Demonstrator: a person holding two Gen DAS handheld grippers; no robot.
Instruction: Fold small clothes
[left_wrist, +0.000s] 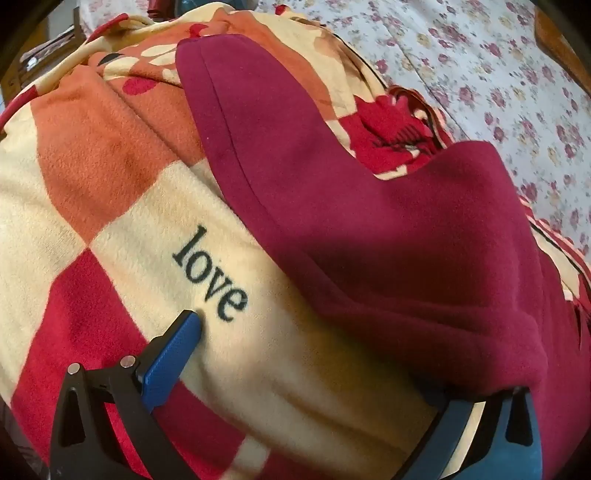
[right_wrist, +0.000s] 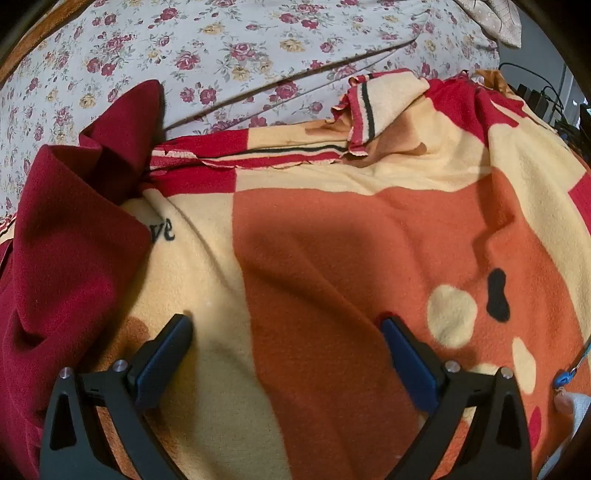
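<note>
Left wrist: left claw (left_wrist: 332, 354) gaping wide, its right finger tucked under the maroon garment (left_wrist: 369, 221) lying on the blanket (left_wrist: 110, 166). Right wrist: right claw (right_wrist: 286, 332) spread, hovering over blanket, garment (right_wrist: 66, 258) bunching at left, near bedsheet (right_wrist: 221, 48).

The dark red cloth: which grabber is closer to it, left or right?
Left. The maroon garment drapes over one finger of the left gripper. The right gripper hangs open over the patterned blanket, beside the garment, not touching it.
</note>
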